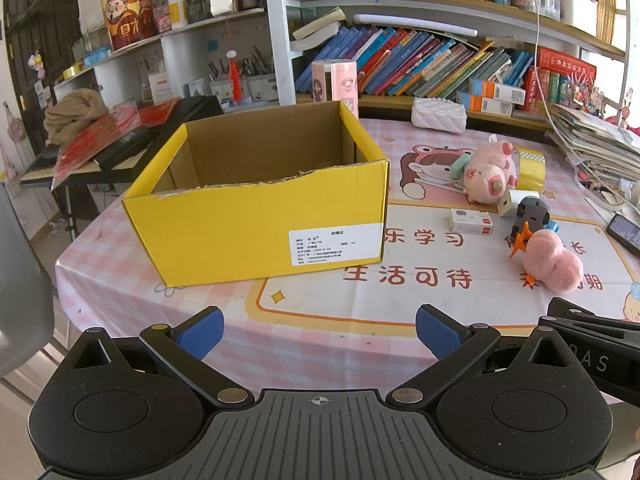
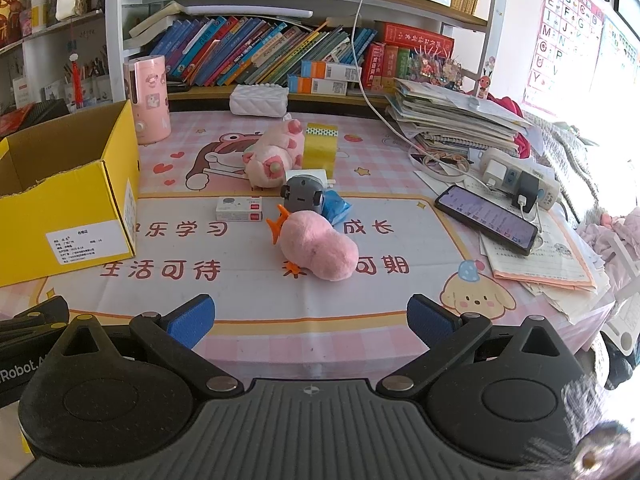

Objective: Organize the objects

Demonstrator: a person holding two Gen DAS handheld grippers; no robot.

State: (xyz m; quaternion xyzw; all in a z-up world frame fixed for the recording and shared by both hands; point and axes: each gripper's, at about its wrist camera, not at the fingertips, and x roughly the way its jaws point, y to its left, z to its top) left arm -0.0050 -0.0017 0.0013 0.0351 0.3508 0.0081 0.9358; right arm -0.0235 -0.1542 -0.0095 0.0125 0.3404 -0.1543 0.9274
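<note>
An open yellow cardboard box (image 1: 256,216) stands on the pink tablecloth, in front of my left gripper (image 1: 320,332), which is open and empty near the table's front edge. The box shows at the left in the right wrist view (image 2: 68,200). My right gripper (image 2: 310,322) is open and empty, facing a pink plush duck (image 2: 320,248) lying on its side. Behind the duck are a grey toy robot (image 2: 302,196), a blue packet (image 2: 336,206), a small white and red box (image 2: 239,209), a pink plush pig (image 2: 272,156) and a yellow tape roll (image 2: 320,148). The box's inside looks empty.
A phone (image 2: 486,218) on a charger cable lies at the right beside a power strip (image 2: 520,180), papers and a stack of notebooks (image 2: 452,120). A pink cylinder (image 2: 146,100) and a white pouch (image 2: 259,100) stand at the back below bookshelves. A grey chair (image 1: 20,280) is at the left.
</note>
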